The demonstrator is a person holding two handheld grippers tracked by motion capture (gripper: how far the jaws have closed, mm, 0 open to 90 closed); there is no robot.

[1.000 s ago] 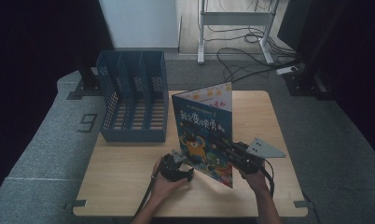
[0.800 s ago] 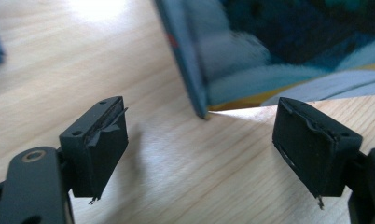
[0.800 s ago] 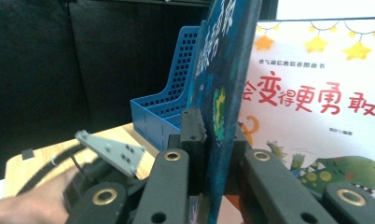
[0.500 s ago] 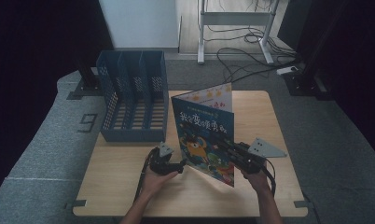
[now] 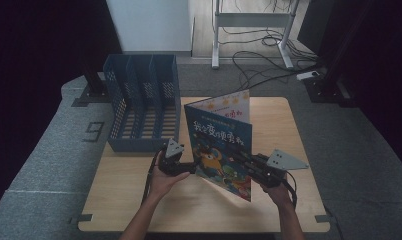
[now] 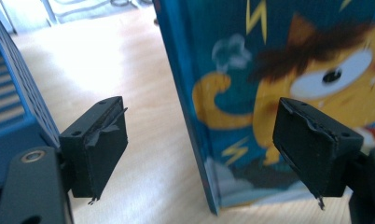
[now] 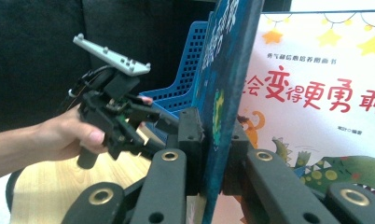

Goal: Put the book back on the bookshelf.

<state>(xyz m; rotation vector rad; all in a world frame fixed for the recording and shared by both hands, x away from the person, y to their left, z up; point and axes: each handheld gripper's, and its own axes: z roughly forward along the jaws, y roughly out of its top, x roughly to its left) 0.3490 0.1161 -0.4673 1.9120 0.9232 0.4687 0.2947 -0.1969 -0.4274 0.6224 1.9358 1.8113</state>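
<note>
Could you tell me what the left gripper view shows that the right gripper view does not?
The left gripper view alone shows the left hand-held gripper open, its jaws either side of the picture book's lower corner, not touching it, where the book stands on the wooden table.

The right gripper view alone shows the right hand-held gripper shut on the book's edge, the red title on a second book, and the person's left hand.

Both show the blue picture book, the blue file rack and the table.
</note>
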